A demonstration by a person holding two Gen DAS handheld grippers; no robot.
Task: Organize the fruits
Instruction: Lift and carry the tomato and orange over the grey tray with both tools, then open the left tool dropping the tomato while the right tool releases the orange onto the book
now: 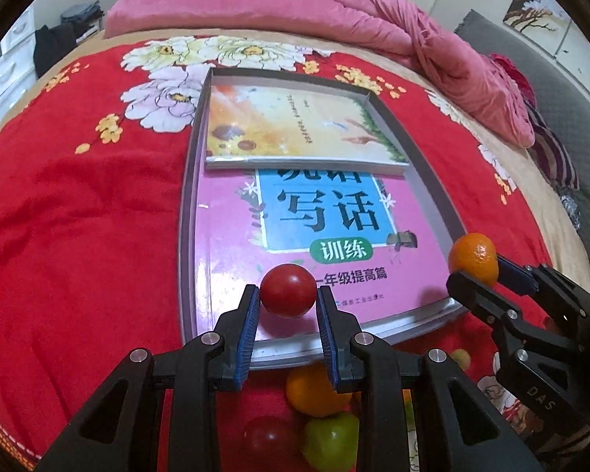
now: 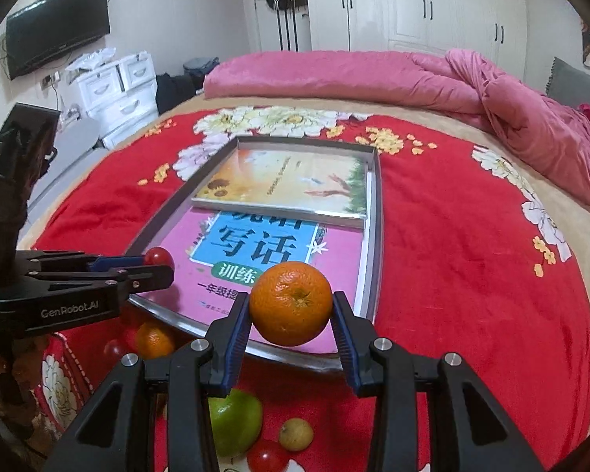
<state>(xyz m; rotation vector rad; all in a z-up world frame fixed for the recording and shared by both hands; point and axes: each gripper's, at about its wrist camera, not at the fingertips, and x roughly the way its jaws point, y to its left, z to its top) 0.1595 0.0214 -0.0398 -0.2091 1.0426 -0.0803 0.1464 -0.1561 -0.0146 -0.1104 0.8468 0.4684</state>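
A bed (image 2: 472, 275) covered by a red floral blanket (image 1: 78, 236) carries a shallow grey tray (image 2: 375, 236). A rumpled pink quilt (image 2: 511, 102) lies along its far side. Loose on the blanket before the tray lie a green apple (image 2: 236, 421), an orange (image 2: 153, 340), a red tomato (image 2: 265, 456) and a small yellowish fruit (image 2: 295, 434).

Right tool (image 2: 291, 306): we grip the orange (image 2: 291, 302) above the tray (image 2: 375, 236).
Left tool (image 2: 165, 265): we hold a tomato (image 2: 158, 256).

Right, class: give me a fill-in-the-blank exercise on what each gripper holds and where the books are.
1. The left gripper is shut on a ____.
2. The right gripper is shut on an ____.
3. Two books lie inside a shallow ____.
4. The pink book lies ____ the sunflower book.

Missing words: tomato; orange; tray; under
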